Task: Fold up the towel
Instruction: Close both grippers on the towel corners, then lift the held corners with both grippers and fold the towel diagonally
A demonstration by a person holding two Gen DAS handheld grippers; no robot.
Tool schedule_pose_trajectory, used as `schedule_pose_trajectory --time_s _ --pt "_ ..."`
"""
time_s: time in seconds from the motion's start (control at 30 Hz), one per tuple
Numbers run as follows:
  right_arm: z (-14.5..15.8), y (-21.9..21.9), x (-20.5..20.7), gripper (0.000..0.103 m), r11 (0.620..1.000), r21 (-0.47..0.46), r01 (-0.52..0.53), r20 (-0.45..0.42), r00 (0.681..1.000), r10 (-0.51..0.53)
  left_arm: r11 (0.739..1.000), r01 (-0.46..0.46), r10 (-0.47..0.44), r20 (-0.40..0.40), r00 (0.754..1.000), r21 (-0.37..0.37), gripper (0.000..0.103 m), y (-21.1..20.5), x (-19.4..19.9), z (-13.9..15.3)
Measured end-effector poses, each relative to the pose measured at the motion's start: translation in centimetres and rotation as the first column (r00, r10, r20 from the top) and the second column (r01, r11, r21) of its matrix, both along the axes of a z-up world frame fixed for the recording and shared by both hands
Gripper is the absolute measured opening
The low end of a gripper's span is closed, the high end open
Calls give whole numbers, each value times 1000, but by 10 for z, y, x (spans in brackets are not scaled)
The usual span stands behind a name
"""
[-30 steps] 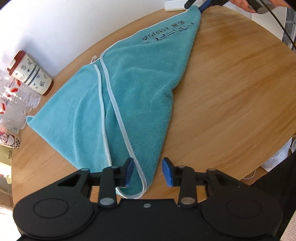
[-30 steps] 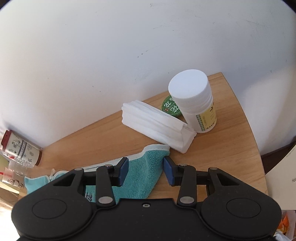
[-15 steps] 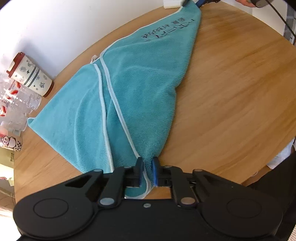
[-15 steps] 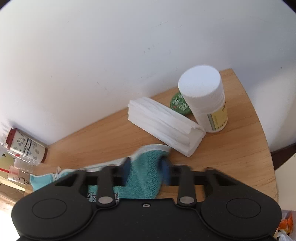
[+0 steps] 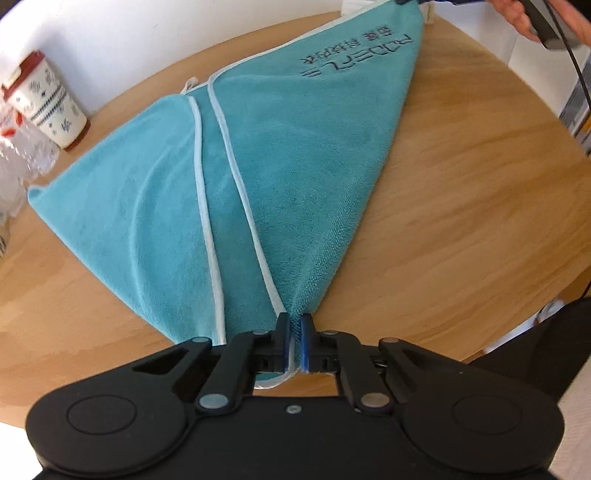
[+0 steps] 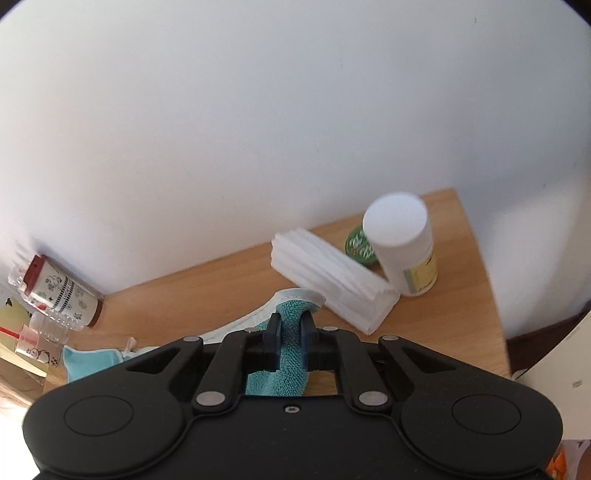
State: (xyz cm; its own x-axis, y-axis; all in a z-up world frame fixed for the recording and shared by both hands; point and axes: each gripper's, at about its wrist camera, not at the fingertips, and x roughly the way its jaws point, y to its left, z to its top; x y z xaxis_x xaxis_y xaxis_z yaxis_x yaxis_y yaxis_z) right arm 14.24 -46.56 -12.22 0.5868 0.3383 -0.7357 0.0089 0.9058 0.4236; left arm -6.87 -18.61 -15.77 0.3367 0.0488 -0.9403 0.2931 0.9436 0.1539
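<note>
Teal terry towel (image 5: 303,177) with pale piped hems and dark embroidered lettering lies spread on the round light-wood table (image 5: 461,206), partly doubled over, so two hem lines run side by side from near to far. Its nap is short and looped; the wood grain is smooth.

The left gripper (image 5: 294,334) has its blue-padded fingers (image 5: 306,341) drawn narrow, pinching the near corner of the towel where hem and fold converge. The right gripper (image 6: 291,328) is likewise nearly closed, clamped on the far corner (bunched pile fills the gap between its pads). In the left wrist view that far corner is raised at the table's far edge, beside a person's hand (image 5: 517,14).

At the far left edge stand a patterned white paper cup with a red rim (image 5: 48,99) and clear plastic cups (image 5: 22,155), near the towel's left corner. Just beyond the far corner lie a folded stack of white tissue (image 6: 332,277), a white cylindrical plastic bottle with a yellow label (image 6: 406,243) and a small round green tin (image 6: 358,247). The right half of the table is bare wood.
</note>
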Motion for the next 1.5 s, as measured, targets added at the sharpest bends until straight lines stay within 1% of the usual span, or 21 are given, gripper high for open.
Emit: schedule_pose_trajectory --time_s 0.07,0.17,0.3,0.43,0.57,0.67,0.77,0.9,1.07,1.1,1.17,1.27,1.37,1.43,1.5 --pt "10 0 0 10 999 -39 -9 11 1000 9 1000 21 -22 -11 1000 -20 5 -4 0 1" --pt "24 0 2 10 997 -73 -25 10 1000 26 998 47 -47 -11 999 -51 5 -12 1 6" --pt "46 12 6 10 991 -110 -72 14 997 74 995 20 -21 -12 1000 -100 5 -6 5 14" --pt "70 27 11 10 988 -110 -110 23 993 114 984 -32 30 -12 999 -173 5 10 5 23" --pt "92 65 27 10 978 -131 -160 47 985 167 970 -71 70 -11 997 -232 5 33 4 29" --pt "99 93 35 10 969 -146 -197 57 977 207 948 -127 127 -17 992 -293 5 62 5 28" --pt "113 126 39 10 961 -141 -237 52 968 247 932 -161 161 -28 987 -325 5 82 6 27" --pt "127 184 47 10 940 -142 -311 56 946 321 912 -200 196 -47 979 -358 5 109 5 26" --pt "128 255 56 10 904 -149 -401 57 909 413 880 -243 220 -101 970 -409 5 139 10 18" --pt "128 269 58 10 896 -151 -419 57 901 431 872 -242 214 -112 970 -426 5 143 11 16" --pt "128 298 62 10 878 -154 -454 56 883 466 866 -232 197 -123 973 -443 5 147 15 12" --pt "128 341 67 10 849 -158 -505 56 854 518 849 -197 140 -152 978 -490 5 148 22 7" --pt "128 384 72 10 817 -163 -554 55 821 568 847 -171 111 -148 983 -504 5 148 22 5" --pt "124 405 75 10 798 -162 -581 43 803 594 834 -152 86 -146 985 -531 5 149 21 4" --pt "113 436 80 10 771 -179 -612 22 781 625 825 -141 71 -148 986 -547 5 151 21 2"
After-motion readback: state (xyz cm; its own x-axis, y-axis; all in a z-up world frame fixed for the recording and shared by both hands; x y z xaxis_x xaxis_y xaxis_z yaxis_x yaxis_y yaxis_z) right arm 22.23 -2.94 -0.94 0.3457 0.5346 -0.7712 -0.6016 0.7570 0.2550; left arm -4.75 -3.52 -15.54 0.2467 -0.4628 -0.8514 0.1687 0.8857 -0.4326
